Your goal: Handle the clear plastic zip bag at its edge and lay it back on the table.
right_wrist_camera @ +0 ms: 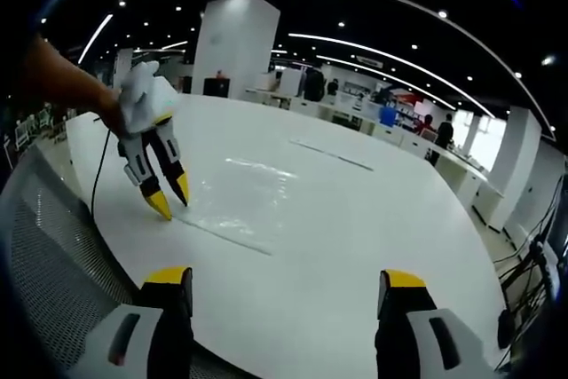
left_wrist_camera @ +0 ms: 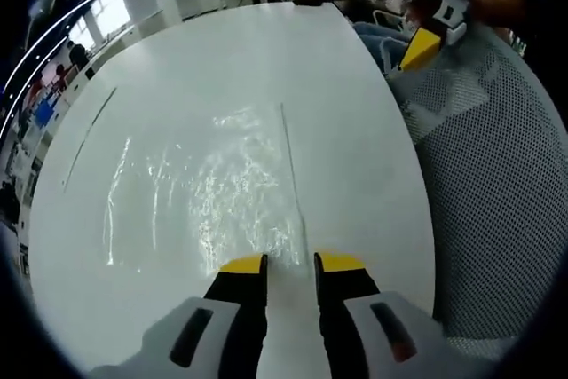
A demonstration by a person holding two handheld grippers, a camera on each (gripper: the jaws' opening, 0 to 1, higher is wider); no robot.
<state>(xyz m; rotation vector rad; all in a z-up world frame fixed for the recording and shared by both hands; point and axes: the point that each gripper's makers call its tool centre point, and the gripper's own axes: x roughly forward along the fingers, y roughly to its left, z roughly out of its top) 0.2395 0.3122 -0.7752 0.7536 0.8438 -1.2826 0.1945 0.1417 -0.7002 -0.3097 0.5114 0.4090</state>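
Clear zip bag flat on the white worktop, our two hand-held grippers poised near it.

In the left gripper view, we see the bag spread across the worktop's middle, its crinkled film catching light and its zip edge running as a thin straight line toward our left hand-held gripper, whose yellow-tipped jaws stand a narrow gap apart just at the bag's near edge, not closed on it. Further right and at the top, our right hand-held gripper hangs beyond the worktop's edge over a grey mesh chair. In the right gripper view, the left hand-held gripper points its tips down at the bag; whether they touch it we cannot tell. The right hand-held gripper has its jaws spread wide, holding nothing.
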